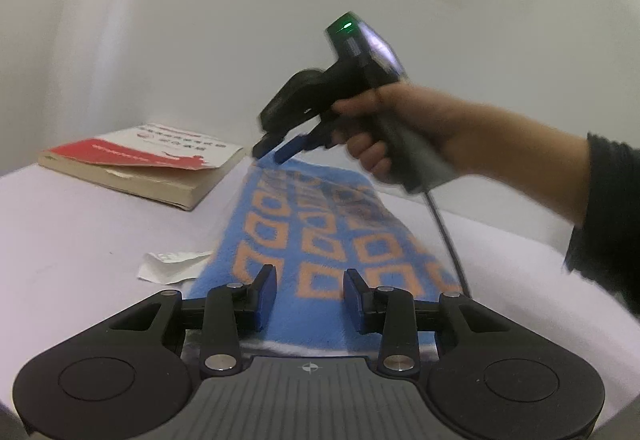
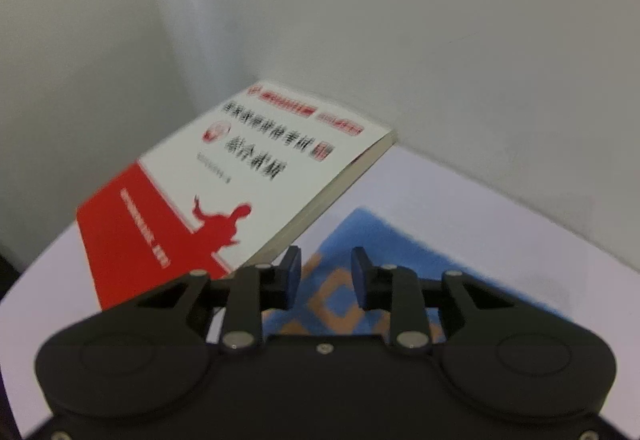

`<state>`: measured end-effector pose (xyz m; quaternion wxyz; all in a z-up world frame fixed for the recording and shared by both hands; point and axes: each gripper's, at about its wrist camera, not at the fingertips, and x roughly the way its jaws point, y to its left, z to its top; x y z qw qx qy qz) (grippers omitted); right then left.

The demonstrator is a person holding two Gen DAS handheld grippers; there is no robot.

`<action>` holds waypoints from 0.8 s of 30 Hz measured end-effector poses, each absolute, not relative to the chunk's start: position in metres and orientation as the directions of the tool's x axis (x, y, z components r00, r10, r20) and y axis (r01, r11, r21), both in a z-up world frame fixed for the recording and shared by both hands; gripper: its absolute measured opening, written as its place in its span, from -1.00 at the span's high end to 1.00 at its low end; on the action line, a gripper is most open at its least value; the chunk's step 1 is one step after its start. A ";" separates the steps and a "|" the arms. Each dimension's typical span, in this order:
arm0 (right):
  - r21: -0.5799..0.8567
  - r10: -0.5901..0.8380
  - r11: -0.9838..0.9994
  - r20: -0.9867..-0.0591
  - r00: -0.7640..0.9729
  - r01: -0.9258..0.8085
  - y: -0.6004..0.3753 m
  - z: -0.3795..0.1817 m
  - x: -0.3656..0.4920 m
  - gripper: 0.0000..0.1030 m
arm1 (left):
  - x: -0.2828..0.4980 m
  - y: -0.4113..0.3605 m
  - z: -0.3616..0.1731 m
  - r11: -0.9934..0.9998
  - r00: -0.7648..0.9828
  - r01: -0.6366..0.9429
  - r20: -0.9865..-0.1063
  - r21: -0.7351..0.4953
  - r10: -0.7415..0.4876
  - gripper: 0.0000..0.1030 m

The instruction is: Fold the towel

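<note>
A blue towel [image 1: 320, 224] with orange squares lies flat as a long strip on the white table [image 1: 80, 232], running away from me. My left gripper [image 1: 310, 274] hovers over its near end, open, with the cloth seen in the gap but not pinched. At the far end a hand holds my right gripper [image 1: 272, 154], tilted down over the far left corner with its blue fingers apart. In the right wrist view that right gripper [image 2: 326, 254] is open just above the towel [image 2: 372, 232] corner, nothing between its pads.
A thick red and white book [image 1: 140, 160] lies at the back left, close to the towel's far corner; the book [image 2: 224, 180] fills the left of the right wrist view. A crumpled paper scrap [image 1: 168, 266] lies left of the towel. A pale wall [image 1: 280, 20] stands behind.
</note>
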<state>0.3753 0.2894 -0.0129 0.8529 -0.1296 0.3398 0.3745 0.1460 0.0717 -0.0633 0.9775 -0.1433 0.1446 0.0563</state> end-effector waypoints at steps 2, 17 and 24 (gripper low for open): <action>0.039 0.568 0.667 -0.673 0.474 -0.744 0.278 -0.007 0.371 0.48 | 0.143 0.071 -0.062 0.954 0.952 -0.157 -0.297 -0.254 0.078 0.35; 0.222 0.675 0.667 -0.585 0.451 -0.711 0.153 -0.041 0.357 0.02 | 0.191 0.032 -0.045 0.964 0.948 -0.067 -0.317 -0.259 -0.019 -0.33; 0.246 0.756 0.599 -0.485 0.438 -0.762 0.127 -0.066 0.336 -0.07 | 0.208 0.006 -0.039 0.976 0.939 -0.026 -0.339 -0.217 -0.050 -0.33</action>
